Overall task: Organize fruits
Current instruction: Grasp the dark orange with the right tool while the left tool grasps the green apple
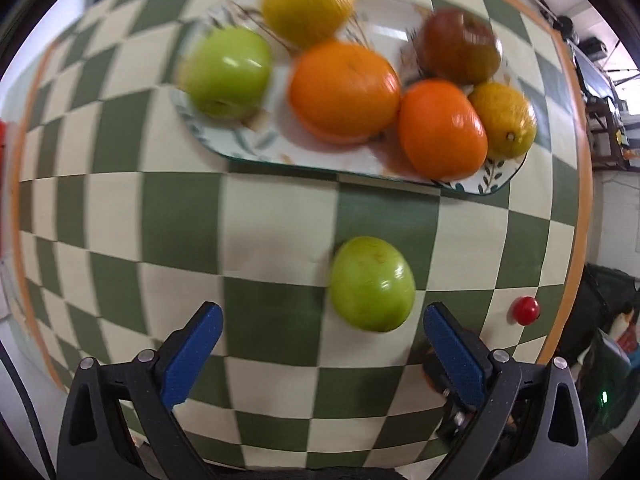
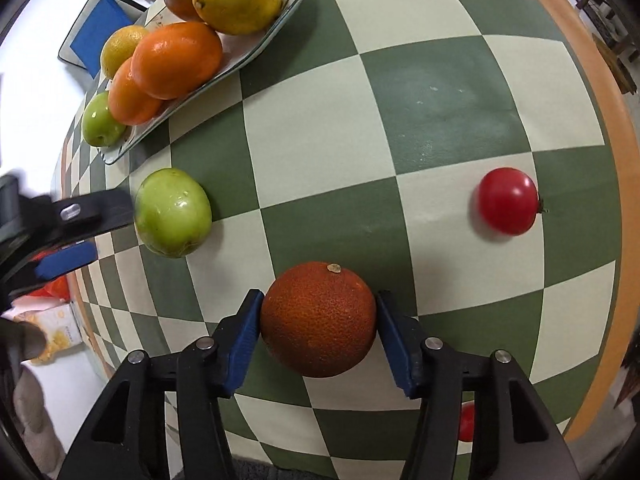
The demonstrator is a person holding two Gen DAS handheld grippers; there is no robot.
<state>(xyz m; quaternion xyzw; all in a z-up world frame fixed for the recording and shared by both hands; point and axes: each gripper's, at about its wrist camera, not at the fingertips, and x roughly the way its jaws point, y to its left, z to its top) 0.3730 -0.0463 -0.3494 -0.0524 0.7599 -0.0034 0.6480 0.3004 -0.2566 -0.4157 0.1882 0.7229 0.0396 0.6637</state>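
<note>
An oval patterned plate (image 1: 280,152) at the far side of the checked table holds a green apple (image 1: 228,72), two oranges (image 1: 344,88), two lemons (image 1: 308,4) and a dark red apple (image 1: 460,46). A second green apple (image 1: 372,284) lies on the table just ahead of my left gripper (image 1: 322,312), which is open; the apple sits near its right finger. In the right wrist view a dark orange (image 2: 320,320) sits between the blue pads (image 2: 246,332) of my right gripper (image 2: 319,296), which is shut on it. The same green apple (image 2: 173,212) lies to its left.
A red tomato (image 2: 508,201) lies on the table at the right, near the orange-trimmed edge (image 2: 624,160). A small red thing (image 2: 466,422) shows under the right finger. The left gripper (image 2: 112,232) reaches in from the left. A blue-seated chair (image 2: 96,28) stands beyond the table.
</note>
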